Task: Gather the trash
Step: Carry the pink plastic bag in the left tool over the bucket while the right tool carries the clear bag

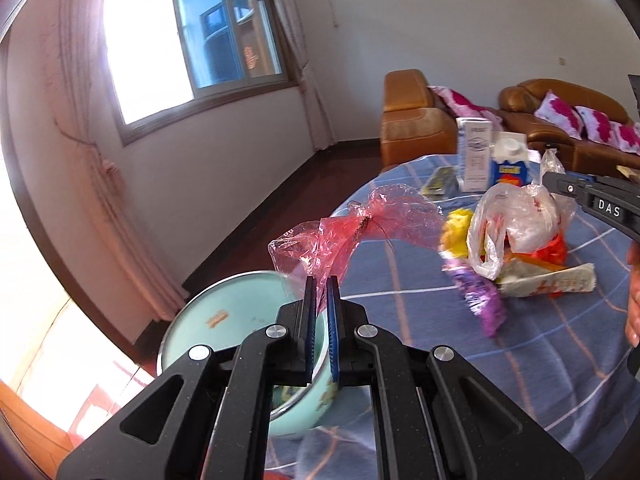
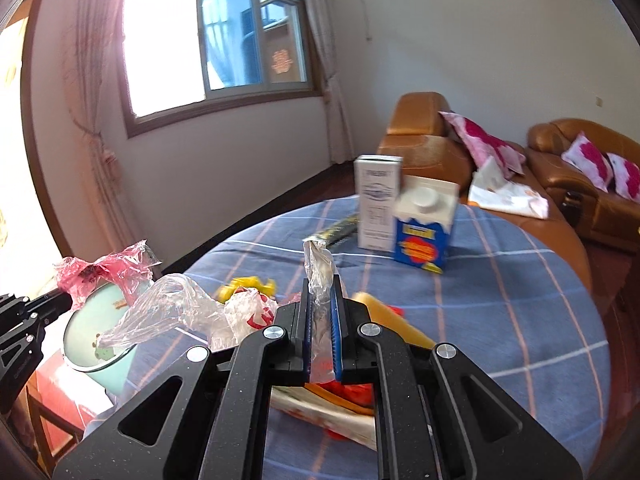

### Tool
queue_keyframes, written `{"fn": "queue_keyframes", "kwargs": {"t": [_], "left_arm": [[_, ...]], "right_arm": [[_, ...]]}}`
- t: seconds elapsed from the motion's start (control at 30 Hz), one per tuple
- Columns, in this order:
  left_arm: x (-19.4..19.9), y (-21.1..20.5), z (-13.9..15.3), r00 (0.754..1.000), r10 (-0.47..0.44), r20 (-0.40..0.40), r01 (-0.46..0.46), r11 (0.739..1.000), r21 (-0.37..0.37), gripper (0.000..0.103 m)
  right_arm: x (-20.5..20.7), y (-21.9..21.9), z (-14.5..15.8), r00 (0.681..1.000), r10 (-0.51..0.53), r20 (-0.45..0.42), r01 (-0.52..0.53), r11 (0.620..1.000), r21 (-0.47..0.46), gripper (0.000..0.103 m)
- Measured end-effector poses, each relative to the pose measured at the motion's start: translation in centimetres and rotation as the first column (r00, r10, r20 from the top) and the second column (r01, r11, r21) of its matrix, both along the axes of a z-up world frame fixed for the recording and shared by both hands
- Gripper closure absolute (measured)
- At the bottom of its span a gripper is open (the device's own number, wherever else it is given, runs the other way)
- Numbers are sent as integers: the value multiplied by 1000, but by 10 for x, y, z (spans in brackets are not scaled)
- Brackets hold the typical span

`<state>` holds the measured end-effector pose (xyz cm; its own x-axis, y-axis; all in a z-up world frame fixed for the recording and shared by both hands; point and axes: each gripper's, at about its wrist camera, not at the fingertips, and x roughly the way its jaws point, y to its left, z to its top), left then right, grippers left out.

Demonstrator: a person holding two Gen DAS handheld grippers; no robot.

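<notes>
Our left gripper pinches a red plastic bag above the mint-green bin at the table's edge. Our right gripper clamps a clear plastic bag over the wrapper pile. Farther back stand two cartons, then the sofa.

Left gripper: 2 blue-padded fingers closed together, angled downward, pinching thin plastic film between the pads. Right gripper: fingers likewise closed, angled downward, clamping a strip of clear film. A bare hand shows at the right edge of the left wrist view, behind the right gripper's black body.
</notes>
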<state>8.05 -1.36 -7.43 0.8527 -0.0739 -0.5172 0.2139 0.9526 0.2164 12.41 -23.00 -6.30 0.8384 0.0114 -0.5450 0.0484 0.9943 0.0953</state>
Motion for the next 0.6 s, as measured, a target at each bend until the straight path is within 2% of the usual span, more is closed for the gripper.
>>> {"fn": "queue_keyframes", "kwargs": {"t": [0.37, 0.6], "left_arm": [[18, 35, -5, 992, 127, -13, -126, 991, 39, 98], [30, 63, -16, 976, 215, -38, -212, 975, 69, 98]], "right_arm": [[43, 40, -7, 996, 81, -25, -81, 996, -30, 94], [68, 75, -14, 990, 134, -41, -136, 989, -60, 94]]}}
